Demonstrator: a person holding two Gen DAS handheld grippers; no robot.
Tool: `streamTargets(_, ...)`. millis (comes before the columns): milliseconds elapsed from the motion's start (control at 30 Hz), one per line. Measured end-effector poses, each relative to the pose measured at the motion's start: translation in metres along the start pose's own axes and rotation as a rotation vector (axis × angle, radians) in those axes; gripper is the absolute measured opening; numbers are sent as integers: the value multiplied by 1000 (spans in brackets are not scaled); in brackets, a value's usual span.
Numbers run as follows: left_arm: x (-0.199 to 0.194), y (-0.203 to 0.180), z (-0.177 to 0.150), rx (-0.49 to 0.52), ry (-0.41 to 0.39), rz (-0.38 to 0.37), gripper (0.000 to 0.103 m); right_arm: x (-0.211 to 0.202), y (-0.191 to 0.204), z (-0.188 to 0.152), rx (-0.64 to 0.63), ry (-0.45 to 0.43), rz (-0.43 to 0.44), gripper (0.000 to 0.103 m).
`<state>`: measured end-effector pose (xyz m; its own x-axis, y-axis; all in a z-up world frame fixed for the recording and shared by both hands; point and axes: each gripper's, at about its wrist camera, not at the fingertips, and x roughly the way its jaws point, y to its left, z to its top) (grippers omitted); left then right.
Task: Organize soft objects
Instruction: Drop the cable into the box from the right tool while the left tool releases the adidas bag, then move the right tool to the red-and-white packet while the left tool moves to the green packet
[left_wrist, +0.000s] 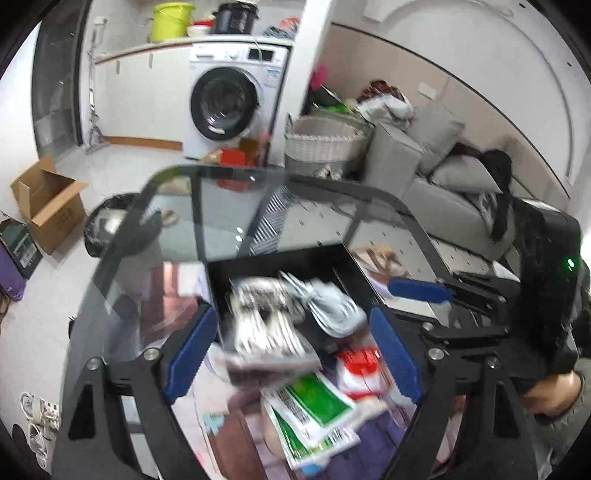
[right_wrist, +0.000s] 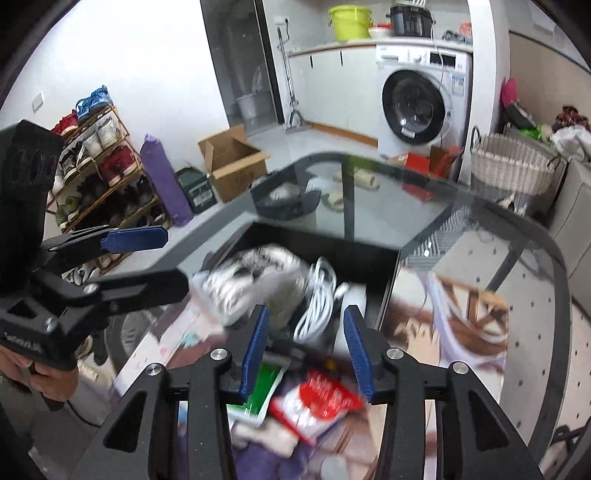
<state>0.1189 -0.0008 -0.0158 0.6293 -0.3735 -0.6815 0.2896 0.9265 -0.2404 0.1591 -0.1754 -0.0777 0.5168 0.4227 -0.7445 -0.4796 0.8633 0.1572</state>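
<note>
We hold both tongs over a glass table (left_wrist: 236, 214). A black tray (left_wrist: 258, 264) is our landmark. In it lie a blurred black-and-white pouch (left_wrist: 266, 317) and, just right of that, a coiled white cable (left_wrist: 332, 306). Near the tray's front edge sit a green packet (left_wrist: 314, 402) and a red packet (left_wrist: 358, 363). Our left tongs (left_wrist: 291, 350) stand wide apart above the pouch, gripping nothing. Our right tongs (right_wrist: 306, 350) stand apart too, empty, above the tray's front edge.
</note>
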Motion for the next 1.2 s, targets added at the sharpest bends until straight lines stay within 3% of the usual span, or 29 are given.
streamTargets(300,17,-2,-39,27,184,7,85,22,-15,-38,121,173,50,47)
streamTargets(467,39,1,-53,-17,288,-13,85,37,-17,-42,145,214,44,48)
streamTargets(667,58,-2,-59,-49,356,-38,85,52,-16,-46,153,265,36,48)
streamTargets(833,72,-8,-59,-70,401,-45,85,49,-25,-44,160,244,-2,48)
streamTargets(1200,108,-11,-63,-111,487,11,85,46,-35,-49,175,258,0,49)
